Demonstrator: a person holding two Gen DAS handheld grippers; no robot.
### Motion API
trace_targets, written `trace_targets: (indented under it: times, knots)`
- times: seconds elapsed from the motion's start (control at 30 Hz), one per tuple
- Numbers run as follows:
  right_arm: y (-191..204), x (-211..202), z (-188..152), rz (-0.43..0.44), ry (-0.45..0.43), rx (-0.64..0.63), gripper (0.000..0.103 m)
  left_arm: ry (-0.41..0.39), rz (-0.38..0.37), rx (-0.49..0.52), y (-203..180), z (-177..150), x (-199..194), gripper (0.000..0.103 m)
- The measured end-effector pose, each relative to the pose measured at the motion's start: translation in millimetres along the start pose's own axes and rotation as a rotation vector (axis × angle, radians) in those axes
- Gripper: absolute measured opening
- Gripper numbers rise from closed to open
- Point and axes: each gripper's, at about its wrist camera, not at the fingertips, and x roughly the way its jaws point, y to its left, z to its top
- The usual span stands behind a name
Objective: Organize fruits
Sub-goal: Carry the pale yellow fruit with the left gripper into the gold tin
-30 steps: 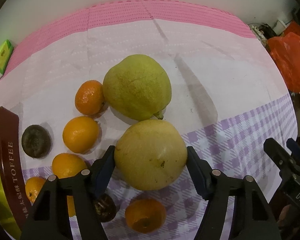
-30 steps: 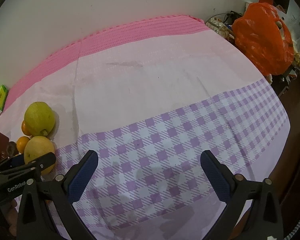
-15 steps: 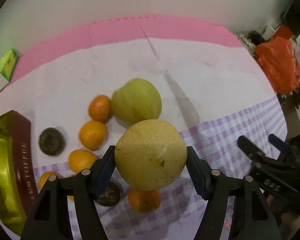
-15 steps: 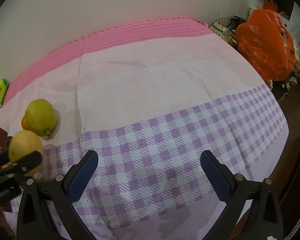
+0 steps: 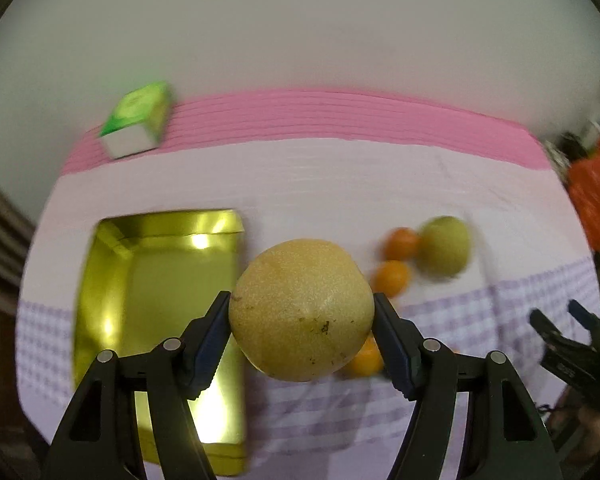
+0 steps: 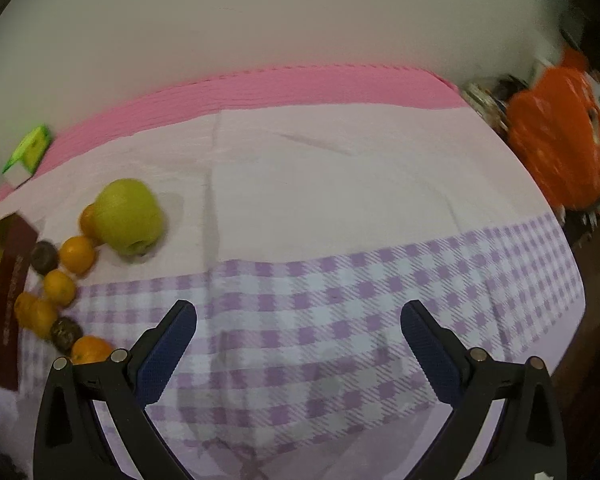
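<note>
Your left hand-held gripper clamps the yellow pear, lifted right of the gold tin. Your right hand-held gripper gapes empty. The tin's side lettering blurs unreadable.

Counted: two big yellow-green fruits; five oranges; two dark round fruits; one gold tin; one green box; one orange bag.

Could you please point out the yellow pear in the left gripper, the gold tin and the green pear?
yellow pear point(image 5: 302, 312), left wrist view, front skin.
gold tin point(image 5: 160, 280), left wrist view, inner floor.
green pear point(image 6: 127, 216), right wrist view, side.
</note>
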Motion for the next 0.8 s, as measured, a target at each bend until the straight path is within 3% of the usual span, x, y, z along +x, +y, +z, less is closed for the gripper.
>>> trace_targets:
  times: [0.37,0.8]
  knots:
    - [59,-11,-16,0.147,-0.039,-0.244,0.101,0.045,0.120,-0.162,105,-31,8,0.068]
    - [94,-12,-38,0.236,-0.003,-0.358,0.101,0.111,0.124,-0.215,137,-53,30,0.069]
